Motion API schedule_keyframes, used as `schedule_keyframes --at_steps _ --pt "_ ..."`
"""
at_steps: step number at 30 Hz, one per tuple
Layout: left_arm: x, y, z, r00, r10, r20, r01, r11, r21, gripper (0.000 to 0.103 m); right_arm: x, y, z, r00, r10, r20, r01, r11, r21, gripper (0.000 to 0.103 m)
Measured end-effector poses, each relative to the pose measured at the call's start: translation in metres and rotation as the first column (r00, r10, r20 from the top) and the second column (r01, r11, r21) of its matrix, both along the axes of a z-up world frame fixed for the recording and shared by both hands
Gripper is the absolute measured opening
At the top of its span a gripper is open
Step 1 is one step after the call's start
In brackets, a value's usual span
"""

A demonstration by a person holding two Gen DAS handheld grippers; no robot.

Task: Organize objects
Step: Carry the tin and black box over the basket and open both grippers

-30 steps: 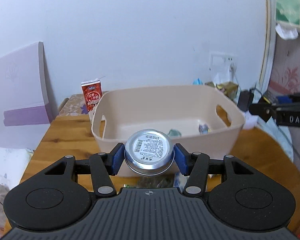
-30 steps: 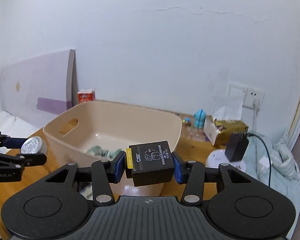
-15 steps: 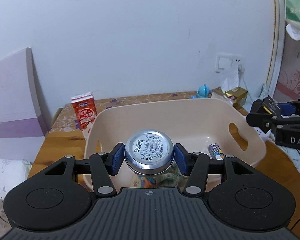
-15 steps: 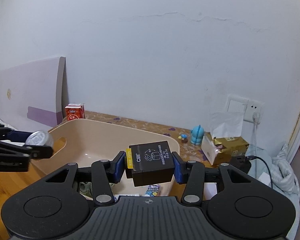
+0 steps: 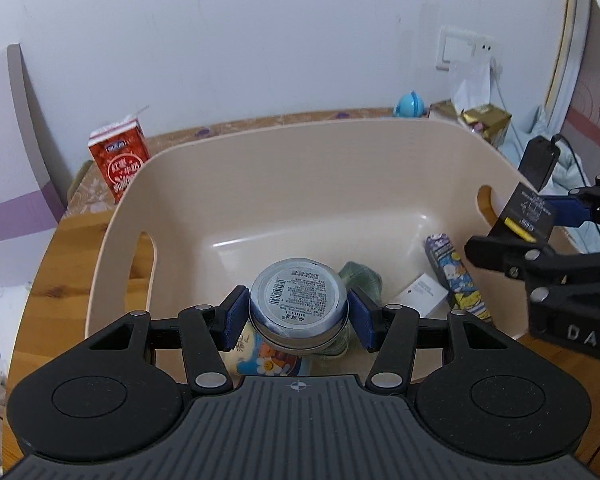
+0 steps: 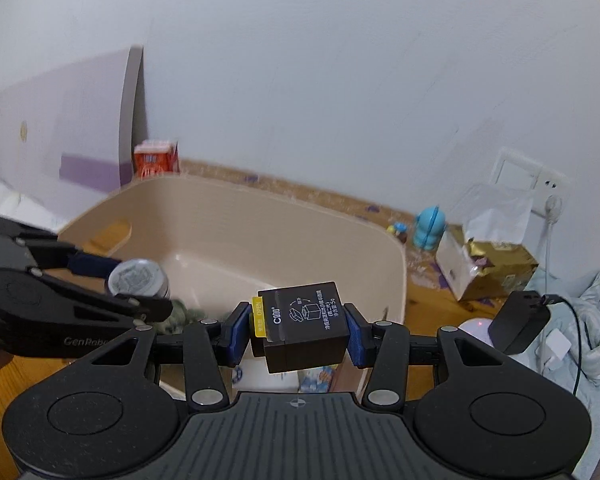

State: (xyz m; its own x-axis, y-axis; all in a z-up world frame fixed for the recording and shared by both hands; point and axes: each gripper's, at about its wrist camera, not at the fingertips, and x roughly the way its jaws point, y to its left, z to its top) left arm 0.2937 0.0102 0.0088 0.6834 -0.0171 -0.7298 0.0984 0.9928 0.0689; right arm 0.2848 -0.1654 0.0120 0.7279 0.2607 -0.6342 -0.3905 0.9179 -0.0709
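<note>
Tin (image 5: 299, 304) now over bin (image 5: 260, 152), box (image 6: 304, 326) nearer

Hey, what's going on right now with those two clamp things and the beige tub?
Left hand-held gripper shut on round tin, over beige tub. Right hand-held gripper shut on black box, at tub's right rim. Nothing blocking the drop.

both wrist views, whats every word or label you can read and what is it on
"OPEN": yellow tab on the black box held by the right gripper.
"GenRobo", cut off: left gripper body.
"DAS", cut off: right gripper body.
Round tin label, red carton, blue packet: print too small to read.
</note>
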Motion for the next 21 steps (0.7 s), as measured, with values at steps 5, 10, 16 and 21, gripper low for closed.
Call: schedule_keyframes --at_steps 5,10,16,21 --pt "0.002 0.001 -0.006 1.0 0.018 -0.01 -0.017 1.0 0.013 0.056 0.007 0.005 -0.013 0.999 0.004 -0.051 -0.006 0.999 -0.035 0.046" --pt "-0.006 0.002 0.002 1.0 0.012 0.018 -0.012 1.0 0.005 0.069 0.002 0.004 -0.015 0.999 -0.002 -0.04 0.0 0.999 -0.043 0.058" --pt "-0.03 0.004 0.025 0.994 0.008 0.106 -0.012 0.999 0.036 0.082 -0.017 -0.006 0.003 0.999 -0.028 0.03 0.028 0.999 -0.017 0.083" --pt "-0.056 0.008 0.041 0.988 0.016 0.155 -0.023 0.999 0.043 0.087 -0.039 -0.02 0.018 0.994 -0.061 0.091 0.059 0.998 0.029 0.103"
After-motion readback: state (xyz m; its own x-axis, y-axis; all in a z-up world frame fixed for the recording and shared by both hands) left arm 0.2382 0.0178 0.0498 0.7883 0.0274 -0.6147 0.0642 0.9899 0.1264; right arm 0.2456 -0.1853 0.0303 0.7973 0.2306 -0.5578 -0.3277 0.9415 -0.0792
